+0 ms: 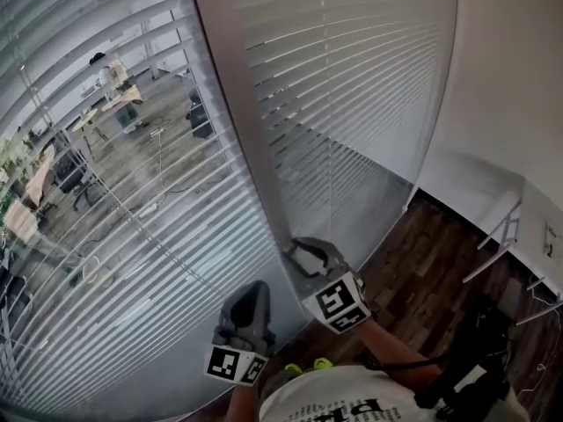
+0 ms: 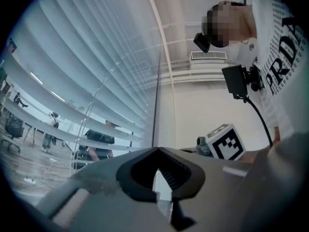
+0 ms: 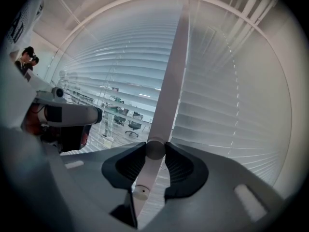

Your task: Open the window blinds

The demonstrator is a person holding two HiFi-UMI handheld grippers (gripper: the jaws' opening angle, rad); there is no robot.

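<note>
Office window blinds (image 1: 352,104), wand (image 3: 144,180) clamped between right tongs (image 3: 155,146).

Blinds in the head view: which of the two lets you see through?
The left blind, slats tilted open onto an office; the right blind's slats are shut.

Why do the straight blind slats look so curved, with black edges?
Right gripper view: the wide-angle lens bows the slats and darkens the corners; the wand in the right tongs looks sharp. Left gripper view: same bowing. Head view: milder curve, pale daylight glare.
</note>
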